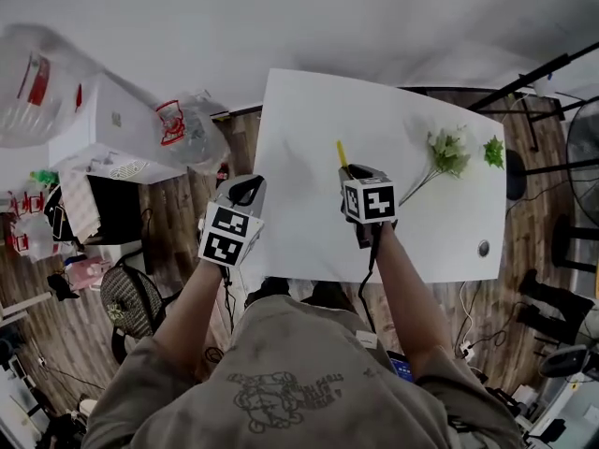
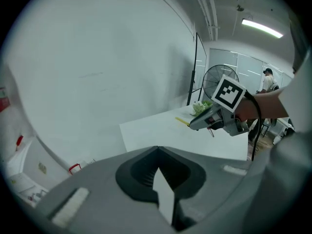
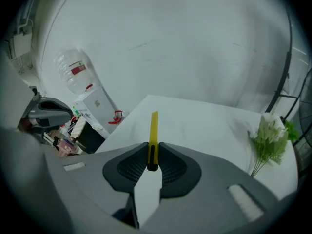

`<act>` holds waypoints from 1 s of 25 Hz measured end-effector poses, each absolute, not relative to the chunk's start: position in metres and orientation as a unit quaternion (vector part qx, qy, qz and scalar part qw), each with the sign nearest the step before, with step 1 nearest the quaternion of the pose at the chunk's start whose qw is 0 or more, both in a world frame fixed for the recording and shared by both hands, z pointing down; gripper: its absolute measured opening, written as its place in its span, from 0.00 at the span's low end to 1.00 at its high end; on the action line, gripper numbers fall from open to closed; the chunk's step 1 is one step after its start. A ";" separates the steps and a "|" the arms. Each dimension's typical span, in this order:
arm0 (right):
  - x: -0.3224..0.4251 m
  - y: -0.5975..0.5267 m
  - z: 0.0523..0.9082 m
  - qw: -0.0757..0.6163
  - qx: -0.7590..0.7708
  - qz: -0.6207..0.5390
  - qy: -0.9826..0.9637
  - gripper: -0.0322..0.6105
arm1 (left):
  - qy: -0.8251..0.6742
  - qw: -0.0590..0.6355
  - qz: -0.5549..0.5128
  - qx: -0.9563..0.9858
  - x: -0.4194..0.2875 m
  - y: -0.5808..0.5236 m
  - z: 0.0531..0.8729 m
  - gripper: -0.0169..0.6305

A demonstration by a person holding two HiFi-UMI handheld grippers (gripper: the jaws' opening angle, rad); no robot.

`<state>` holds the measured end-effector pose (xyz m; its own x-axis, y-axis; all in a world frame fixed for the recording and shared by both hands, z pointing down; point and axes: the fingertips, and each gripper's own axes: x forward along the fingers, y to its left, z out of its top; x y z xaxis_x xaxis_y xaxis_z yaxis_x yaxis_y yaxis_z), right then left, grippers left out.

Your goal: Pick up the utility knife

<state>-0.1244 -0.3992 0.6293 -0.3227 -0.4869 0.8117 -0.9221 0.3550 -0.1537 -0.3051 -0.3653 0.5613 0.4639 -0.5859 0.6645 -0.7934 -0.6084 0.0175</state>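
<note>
My right claw pinches the yellow utility knife over the table; my left claw hovers alongside, pressed together.

The utility knife looks like smooth yellow plastic with a slight sheen. The right gripper has dark, ribbed, rubbery-looking pads set in a matt grey plastic shell (the left gripper has the same finish). The table top is plain matt white and smooth; the floor shows wood-grain planks, and the person's shirt is soft grey-brown cloth.
</note>
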 end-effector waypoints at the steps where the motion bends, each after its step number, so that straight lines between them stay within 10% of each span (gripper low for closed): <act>1: -0.125 -0.401 0.617 0.334 0.471 0.307 -0.757 0.19 | -0.413 0.157 0.313 0.841 -0.305 -0.367 0.554 0.03; 25: -0.106 -0.356 0.301 0.122 0.522 0.032 -0.844 0.19 | -0.460 -0.064 0.164 0.870 -0.272 -0.358 0.316 0.03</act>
<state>-0.1065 -0.3555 0.3009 -0.4254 -0.8727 0.2396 -0.8881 0.4535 0.0746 -0.2722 -0.3583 0.3161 0.5228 -0.8220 0.2260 -0.7802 -0.5682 -0.2616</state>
